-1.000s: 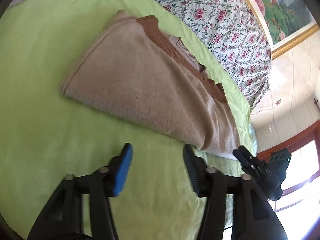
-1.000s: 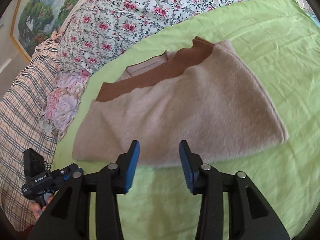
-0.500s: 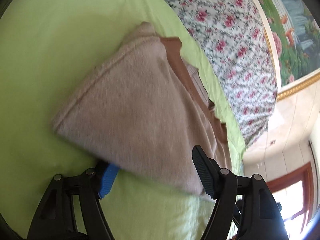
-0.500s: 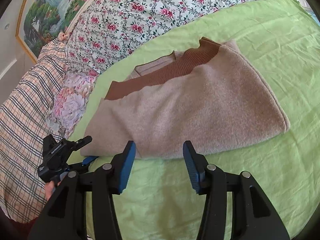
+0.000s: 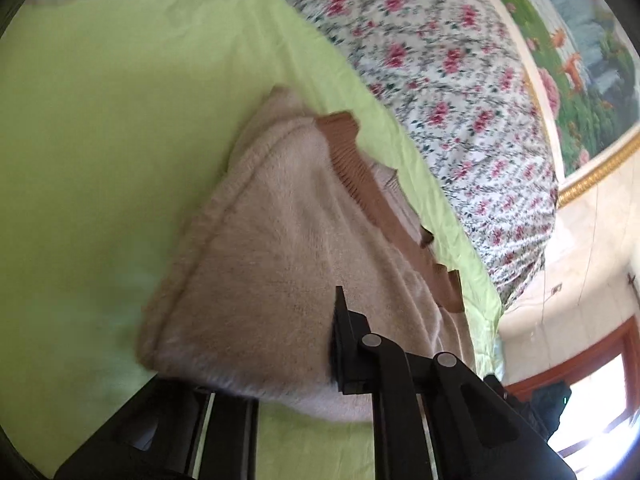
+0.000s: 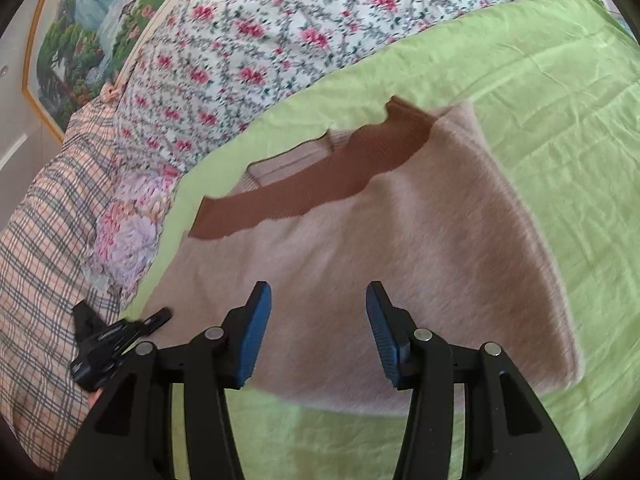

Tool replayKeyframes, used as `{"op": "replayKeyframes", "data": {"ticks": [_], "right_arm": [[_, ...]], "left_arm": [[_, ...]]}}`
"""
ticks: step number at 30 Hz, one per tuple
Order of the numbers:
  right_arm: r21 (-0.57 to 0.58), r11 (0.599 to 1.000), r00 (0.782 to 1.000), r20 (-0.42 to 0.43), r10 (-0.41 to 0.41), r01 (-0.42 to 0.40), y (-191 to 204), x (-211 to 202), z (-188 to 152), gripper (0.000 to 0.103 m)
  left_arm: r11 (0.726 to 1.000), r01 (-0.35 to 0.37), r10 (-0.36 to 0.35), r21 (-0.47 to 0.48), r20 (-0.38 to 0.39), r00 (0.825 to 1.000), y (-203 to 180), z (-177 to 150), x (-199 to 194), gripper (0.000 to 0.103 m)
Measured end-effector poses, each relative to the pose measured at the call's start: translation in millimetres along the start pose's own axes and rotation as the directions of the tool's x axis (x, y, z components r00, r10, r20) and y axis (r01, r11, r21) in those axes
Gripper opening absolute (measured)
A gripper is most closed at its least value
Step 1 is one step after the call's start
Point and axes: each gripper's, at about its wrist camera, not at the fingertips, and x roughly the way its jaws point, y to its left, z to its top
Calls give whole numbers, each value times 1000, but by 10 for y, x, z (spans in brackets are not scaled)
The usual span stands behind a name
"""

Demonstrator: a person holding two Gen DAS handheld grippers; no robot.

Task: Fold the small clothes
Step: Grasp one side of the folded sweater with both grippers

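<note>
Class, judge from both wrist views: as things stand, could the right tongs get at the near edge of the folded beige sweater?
Probably yes. The right tongs stand open directly over the sweater, with its near edge just under the fingertips. Nothing lies between them; the left tongs work at the far left corner, apart.

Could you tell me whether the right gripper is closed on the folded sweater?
No, the right gripper is open, its two blue-padded fingers standing wide apart over the near edge of the beige sweater.
</note>
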Motion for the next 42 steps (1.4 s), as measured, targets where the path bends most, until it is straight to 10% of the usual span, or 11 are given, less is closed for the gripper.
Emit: {"op": "replayKeyframes", "data": {"ticks": [12,18,22,25,28,32,38,42], "right_arm": [[94,985,984,-93,152,-143,-229,153,434,52],[164,931,912,-204,356,-326,-98,670,743,70],[260,846,813,-254,524,-465,28,1120,891,75],[326,812,778,-263,570,-485,56,1437,971,79],[296,857,816,-289,500,-421,99,1666,1036,79],[233,906,846,-335,416,-353,160,1829,1169,17],[38,923,891,-248,380,-383,322,1166,1501,16],[-81,967,949,-227,218,-242,66,829,1602,16]], "left_arm": [[882,-22,20,472,11,1000,-1384,-252,186,11],[825,15,27,565,-65,998,-1665,-605,542,12],[787,12,69,617,-107,992,-1697,-782,727,12],[736,-8,99,677,-97,990,-1758,-918,798,12],[692,-28,120,721,-76,990,-1799,-1015,816,12],[671,-38,133,740,-70,989,-1790,-1054,828,12],[637,34,52,770,-87,995,-2125,-1112,712,12],[613,87,25,786,-129,991,-2398,-1358,887,13]]}}
